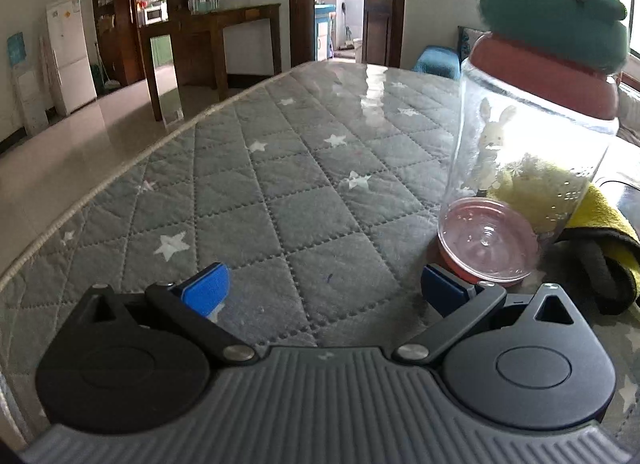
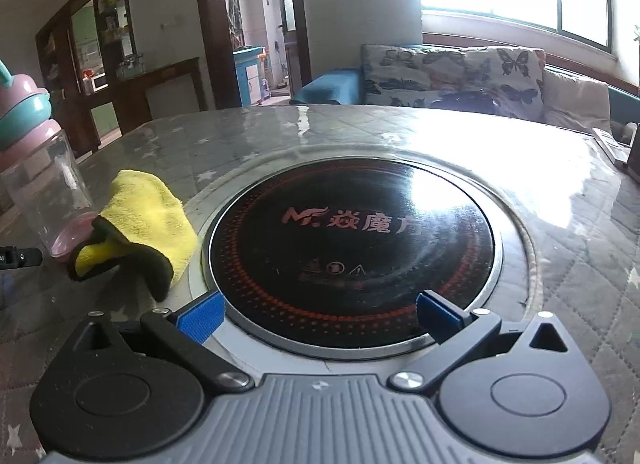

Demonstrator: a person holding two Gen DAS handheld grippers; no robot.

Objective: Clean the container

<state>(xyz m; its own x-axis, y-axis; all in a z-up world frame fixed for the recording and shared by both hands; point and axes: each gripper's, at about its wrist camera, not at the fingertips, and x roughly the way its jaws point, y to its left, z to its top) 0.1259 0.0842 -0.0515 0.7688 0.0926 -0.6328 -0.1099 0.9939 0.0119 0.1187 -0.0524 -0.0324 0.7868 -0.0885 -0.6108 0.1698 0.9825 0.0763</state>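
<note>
A clear plastic bottle (image 1: 524, 168) with a pink and teal lid stands upright on the table at the right of the left wrist view. In the right wrist view the bottle (image 2: 44, 192) is at the far left. A crumpled yellow cloth with a dark edge (image 2: 140, 224) lies against the bottle's base; the same cloth (image 1: 600, 232) shows behind the bottle. My left gripper (image 1: 324, 292) is open, its right fingertip close to the bottle's base, nothing held. My right gripper (image 2: 320, 314) is open over the near edge of the cooktop, right of the cloth.
The table (image 1: 280, 184) has a grey quilted star-patterned cover under a glossy sheet. A round black induction cooktop (image 2: 352, 248) is set into it. Beyond are a sofa with butterfly cushions (image 2: 460, 76), a dark wooden side table (image 1: 224, 36) and a white fridge (image 1: 70, 52).
</note>
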